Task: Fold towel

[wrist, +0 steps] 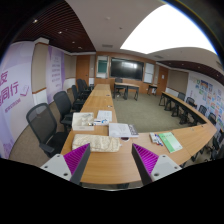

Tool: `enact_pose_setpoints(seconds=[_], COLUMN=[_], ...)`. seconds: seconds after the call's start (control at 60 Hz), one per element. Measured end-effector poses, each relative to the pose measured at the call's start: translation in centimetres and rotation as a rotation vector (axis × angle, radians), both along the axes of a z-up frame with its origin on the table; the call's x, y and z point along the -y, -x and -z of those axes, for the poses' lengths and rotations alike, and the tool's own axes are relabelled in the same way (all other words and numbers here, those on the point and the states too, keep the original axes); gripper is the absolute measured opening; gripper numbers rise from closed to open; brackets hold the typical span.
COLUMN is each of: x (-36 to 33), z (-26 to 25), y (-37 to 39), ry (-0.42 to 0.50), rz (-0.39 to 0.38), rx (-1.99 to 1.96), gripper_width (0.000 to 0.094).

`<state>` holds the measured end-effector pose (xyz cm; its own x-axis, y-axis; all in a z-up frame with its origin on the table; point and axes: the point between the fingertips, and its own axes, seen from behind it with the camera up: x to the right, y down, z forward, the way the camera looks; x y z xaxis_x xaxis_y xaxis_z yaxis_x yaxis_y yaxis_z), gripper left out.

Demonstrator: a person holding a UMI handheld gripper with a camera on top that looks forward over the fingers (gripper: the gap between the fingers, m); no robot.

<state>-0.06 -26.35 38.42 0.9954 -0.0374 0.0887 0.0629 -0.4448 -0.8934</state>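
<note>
A pale cream towel (97,143) lies folded flat on the wooden table (110,165), just beyond my two fingers. My gripper (111,158) is open and empty, held above the near end of the table. Its purple pads (75,157) stand wide apart with bare wood between them. Nothing is between the fingers.
A long conference table runs away from me with papers (120,129) and another pale cloth (84,120) on it. A green booklet (170,142) lies to the right. Black office chairs (44,125) line the left side, more chairs stand on the right (188,110).
</note>
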Motion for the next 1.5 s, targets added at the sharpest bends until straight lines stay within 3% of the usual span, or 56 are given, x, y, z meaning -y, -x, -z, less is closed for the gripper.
enact_pose_setpoints(seconds=[0.317,0.517,0.917,1.2,1.417,1.5], x=[-1.7,-5.0,-18.4,-30.3,-34.7,-35.1], z=[9.4,17.5,28.6,33.7,38.8,38.7], y=[0.7,5.0,21.1,25.8,26.1,26.2], ry=[0.143,0.181,0.249,0.244,0.292,0.272], rz=[0.037,0.006,-0.093,-0.130,-0.132,-0.132], rx=[0.013,0.029,0.021,0.049,0.069,0.059], gripper_width=[0.0852,0.0852,0.0855,0.0853,0.0714,0.0585])
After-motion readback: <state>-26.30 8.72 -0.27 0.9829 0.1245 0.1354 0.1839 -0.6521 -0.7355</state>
